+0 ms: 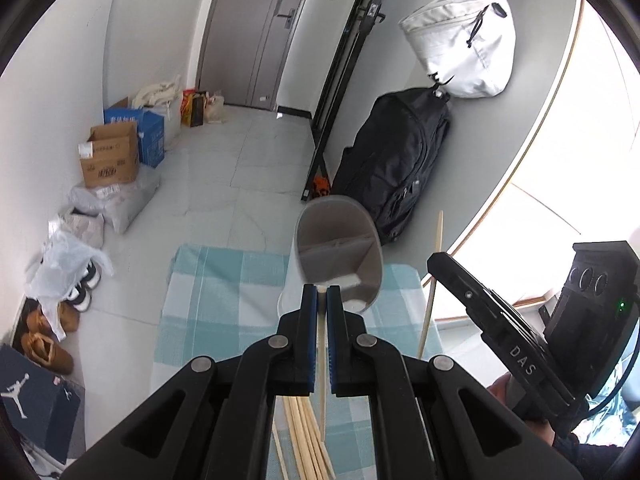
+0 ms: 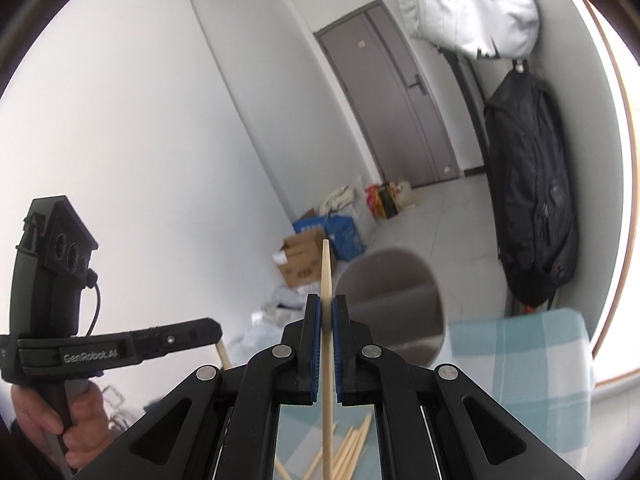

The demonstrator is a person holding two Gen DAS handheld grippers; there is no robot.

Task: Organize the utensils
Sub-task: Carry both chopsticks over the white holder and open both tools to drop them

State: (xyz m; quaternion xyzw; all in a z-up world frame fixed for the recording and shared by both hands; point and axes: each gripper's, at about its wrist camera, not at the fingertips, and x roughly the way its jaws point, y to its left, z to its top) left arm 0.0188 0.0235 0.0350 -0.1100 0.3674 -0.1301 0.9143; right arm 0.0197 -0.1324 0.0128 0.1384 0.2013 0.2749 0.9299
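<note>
1. Only the left wrist view shows the whole checked cloth under the grey divided holder.
2. Loose chopsticks lie on it.
3. Left gripper clamps one chopstick.
4. Right gripper clamps another chopstick, tip upward.
</note>
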